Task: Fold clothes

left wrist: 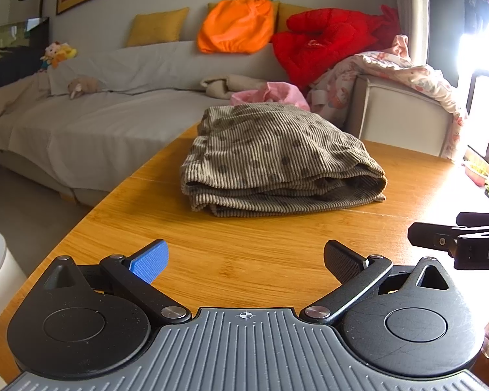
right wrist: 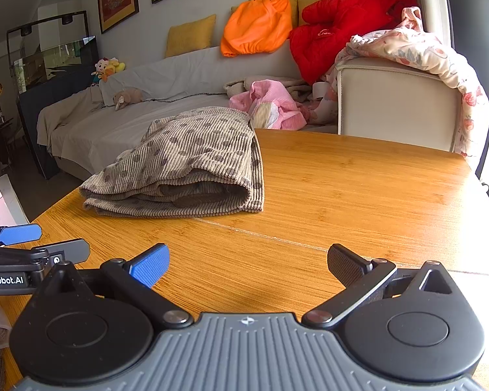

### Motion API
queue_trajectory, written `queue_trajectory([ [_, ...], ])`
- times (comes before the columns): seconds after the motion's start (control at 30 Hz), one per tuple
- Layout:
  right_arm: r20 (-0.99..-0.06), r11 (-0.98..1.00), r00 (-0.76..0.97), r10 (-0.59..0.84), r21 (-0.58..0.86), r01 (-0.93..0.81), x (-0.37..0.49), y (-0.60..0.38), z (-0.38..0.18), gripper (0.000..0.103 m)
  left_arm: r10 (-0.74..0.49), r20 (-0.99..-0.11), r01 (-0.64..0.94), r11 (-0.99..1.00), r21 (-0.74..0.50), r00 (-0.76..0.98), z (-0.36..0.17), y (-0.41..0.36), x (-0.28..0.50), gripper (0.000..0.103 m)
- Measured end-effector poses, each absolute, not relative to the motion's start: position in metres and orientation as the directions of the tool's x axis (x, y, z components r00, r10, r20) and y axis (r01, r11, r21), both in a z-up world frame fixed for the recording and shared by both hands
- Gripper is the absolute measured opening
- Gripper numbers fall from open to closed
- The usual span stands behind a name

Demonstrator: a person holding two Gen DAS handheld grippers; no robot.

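Note:
A brown corduroy garment with dark dots lies folded in a thick stack on the wooden table. It also shows in the right wrist view, left of centre. My left gripper is open and empty, a short way in front of the garment. My right gripper is open and empty, nearer the table's front, to the right of the garment. The right gripper's tip shows at the right edge of the left wrist view. The left gripper's fingers show at the left edge of the right wrist view.
A grey covered sofa stands behind the table with yellow cushions, an orange garment, a red jacket, pink clothes and a floral quilt over a white armrest. A fish tank stands at the far left.

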State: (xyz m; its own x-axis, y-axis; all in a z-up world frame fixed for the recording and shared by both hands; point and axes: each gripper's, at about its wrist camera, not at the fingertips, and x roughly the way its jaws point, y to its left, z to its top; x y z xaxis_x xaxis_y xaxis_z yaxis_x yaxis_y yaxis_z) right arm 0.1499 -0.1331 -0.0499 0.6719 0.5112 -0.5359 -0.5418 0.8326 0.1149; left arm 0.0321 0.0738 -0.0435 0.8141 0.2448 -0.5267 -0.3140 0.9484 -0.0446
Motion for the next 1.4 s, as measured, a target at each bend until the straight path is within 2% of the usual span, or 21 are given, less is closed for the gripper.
queue_trajectory([
  [1.4,-0.549,0.841,0.675,0.494,0.105,-0.53,0.15,-0.1318,-0.0501,0.103,0.254,-0.535,-0.341,0.938,-0.069,0.806,-0.0426,0.0791,0.0298,0.103],
])
